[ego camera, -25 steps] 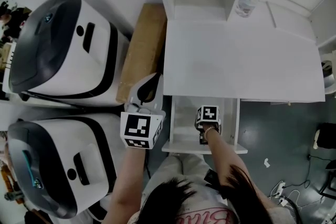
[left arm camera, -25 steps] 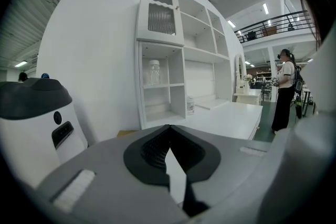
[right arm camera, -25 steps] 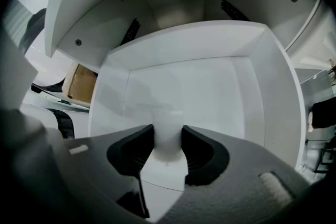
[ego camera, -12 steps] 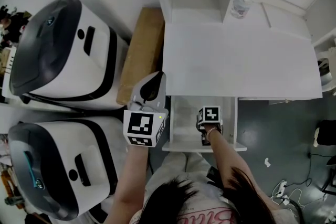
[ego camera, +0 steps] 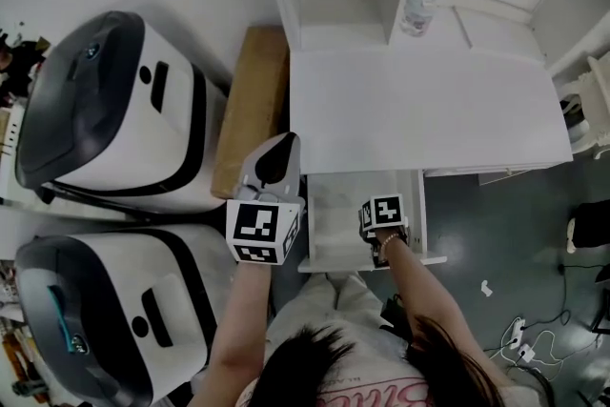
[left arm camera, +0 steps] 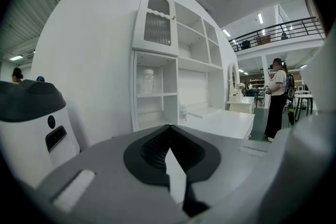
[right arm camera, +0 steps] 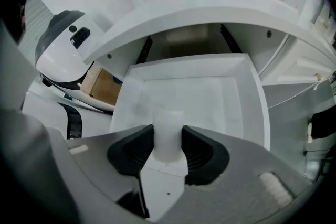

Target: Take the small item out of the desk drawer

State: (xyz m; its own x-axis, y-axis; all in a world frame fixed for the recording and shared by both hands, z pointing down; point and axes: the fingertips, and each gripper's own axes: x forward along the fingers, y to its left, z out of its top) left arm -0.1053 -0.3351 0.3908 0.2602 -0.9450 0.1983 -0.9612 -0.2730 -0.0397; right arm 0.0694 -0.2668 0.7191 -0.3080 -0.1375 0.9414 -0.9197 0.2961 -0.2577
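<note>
L gripper [ego camera: 272, 159]: jaws together, nothing btwn them. Sits just beside desk [ego camera: 419, 119] edge, left of the open drawer [ego camera: 329, 264].

R gripper [right arm camera: 168, 134]: points down over drawer, pads clamped on small item [right arm camera: 168, 122]. Item is white, approx. cylindrical, held above drawer floor and appears clear of it.

Handling (est.): light, rigid, prob. plastic. Smooth sides, so may slip. Pads on opposite sides near mid-height look right; moderate squeeze should do.

Not visible: item in head view, covered by marker cube [ego camera: 385, 210]. Its lower end is behind the jaws. What it is exactly: can't tell. Drawer's back is in shadow under desk.
</note>
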